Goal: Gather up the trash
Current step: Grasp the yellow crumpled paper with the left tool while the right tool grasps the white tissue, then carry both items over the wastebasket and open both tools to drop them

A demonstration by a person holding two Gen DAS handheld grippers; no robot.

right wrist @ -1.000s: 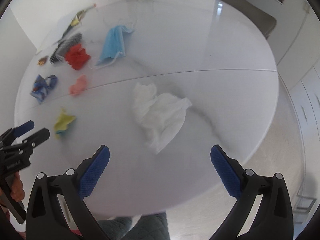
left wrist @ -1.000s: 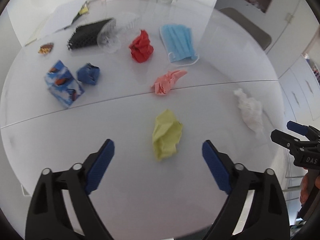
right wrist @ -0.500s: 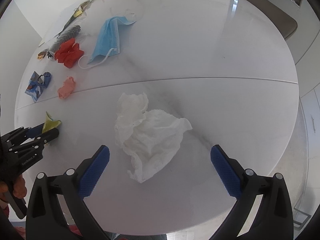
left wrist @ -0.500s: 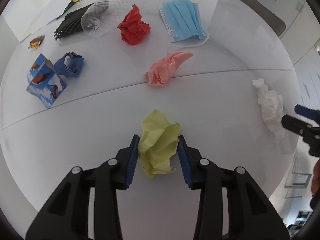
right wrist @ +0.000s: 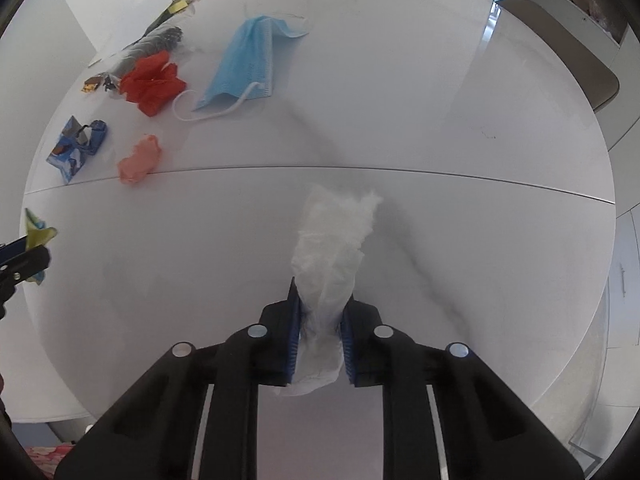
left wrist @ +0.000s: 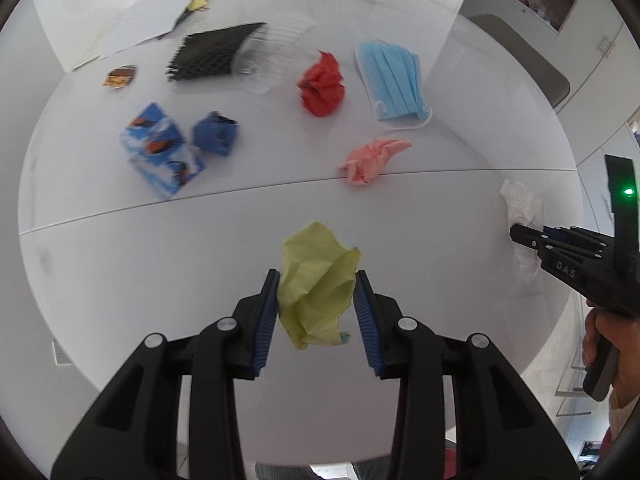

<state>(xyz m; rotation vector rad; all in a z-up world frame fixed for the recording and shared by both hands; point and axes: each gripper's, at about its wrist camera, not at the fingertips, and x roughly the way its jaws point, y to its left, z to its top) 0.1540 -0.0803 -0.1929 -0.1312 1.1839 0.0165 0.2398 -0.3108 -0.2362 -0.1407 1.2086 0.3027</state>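
Observation:
On the round white table (left wrist: 120, 280) my left gripper (left wrist: 317, 278) is shut on a crumpled yellow paper (left wrist: 312, 256), with a blue pad pressing each side. In the right wrist view my right gripper (right wrist: 322, 296) is shut on a white tissue (right wrist: 336, 232), which sticks out past the fingertips onto the table (right wrist: 480, 160). The left wrist view shows the right gripper (left wrist: 532, 238) at the far right, on the tissue (left wrist: 520, 200). At the left edge of the right wrist view are the left gripper (right wrist: 24, 256) and the yellow paper (right wrist: 38, 232).
Further back lie a pink paper wad (left wrist: 372, 160), a red paper wad (left wrist: 322, 86), a blue face mask (left wrist: 394, 78), a blue printed wrapper (left wrist: 160, 152), a blue wad (left wrist: 216, 134), a black mesh piece (left wrist: 212, 54) with clear plastic and a small candy wrapper (left wrist: 119, 77). A chair (right wrist: 560, 52) stands at the back right.
My left gripper shut on the yellow paper and rose a little with it. My right gripper came down over the white tissue and shut on it, bunching it together.

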